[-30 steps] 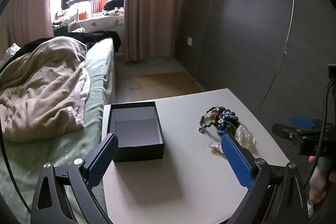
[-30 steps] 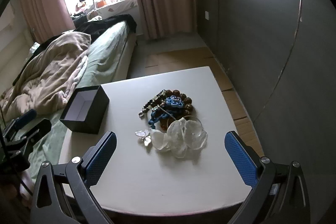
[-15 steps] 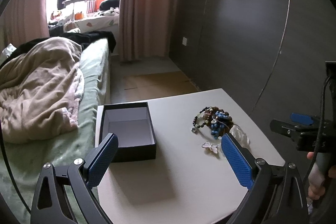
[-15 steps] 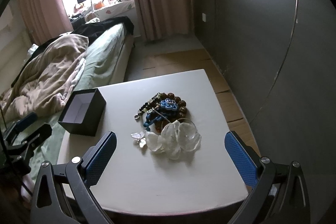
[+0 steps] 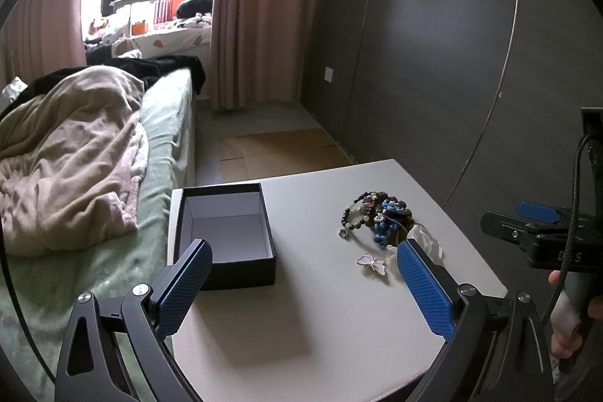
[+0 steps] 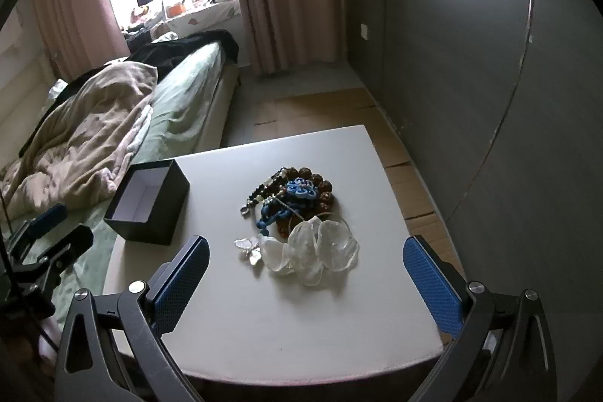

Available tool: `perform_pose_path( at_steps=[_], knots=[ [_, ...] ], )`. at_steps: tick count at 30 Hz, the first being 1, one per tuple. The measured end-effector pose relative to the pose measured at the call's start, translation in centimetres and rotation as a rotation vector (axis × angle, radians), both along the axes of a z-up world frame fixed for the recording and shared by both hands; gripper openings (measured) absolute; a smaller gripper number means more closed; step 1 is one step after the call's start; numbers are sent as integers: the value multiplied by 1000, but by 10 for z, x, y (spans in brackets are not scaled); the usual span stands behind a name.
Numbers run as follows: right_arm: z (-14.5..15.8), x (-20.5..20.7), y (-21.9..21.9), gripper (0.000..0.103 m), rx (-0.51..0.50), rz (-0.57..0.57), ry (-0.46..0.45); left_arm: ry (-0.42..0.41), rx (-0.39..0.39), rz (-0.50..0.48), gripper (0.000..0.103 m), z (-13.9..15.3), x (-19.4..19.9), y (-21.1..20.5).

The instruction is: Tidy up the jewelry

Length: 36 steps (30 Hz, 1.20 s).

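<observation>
Looking down the right gripper (image 6: 305,274), I see the jewelry pile (image 6: 297,217) at the middle of the white table (image 6: 301,334), with the open black box (image 6: 149,204) well apart at its 9 o'clock. I judge the pile light but awkward — beaded bracelets (image 6: 301,181) and a blue cord piece (image 6: 296,193) look tangled, so one may drag others. The clear shell-like pieces (image 6: 320,251) at the pile's 6 o'clock seem brittle and slick. The butterfly brooch (image 6: 249,247), at about 7 o'clock, lies nearly free; I would pinch its edges first. My right fingers (image 6: 181,283) are spread wide, touching nothing. The left gripper (image 5: 301,289) is likewise spread and empty — above the table near the box.
</observation>
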State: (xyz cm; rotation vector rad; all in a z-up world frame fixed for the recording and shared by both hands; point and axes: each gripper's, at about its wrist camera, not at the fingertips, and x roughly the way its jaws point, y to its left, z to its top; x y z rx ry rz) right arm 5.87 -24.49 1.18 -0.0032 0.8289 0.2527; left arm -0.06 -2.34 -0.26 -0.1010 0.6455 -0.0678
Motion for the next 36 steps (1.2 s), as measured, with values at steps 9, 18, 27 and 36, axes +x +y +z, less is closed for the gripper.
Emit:
perform_pose_path(
  at_steps=[9,18,27,36],
  knots=[
    [4,-2,2,103,-3,7,-6,-1,-2,-1,99,0,0,0],
    [7,-4,2,103,1,0,-10,-1,-4,-4,99,0,0,-1],
    [9,-4,-1,103,18,-3,-9,2,-16,-6,99,0,0,-2],
    [11,-1,-3,103,27,-17,-14,0,-33,-15,99,5,6,-6]
  ],
)
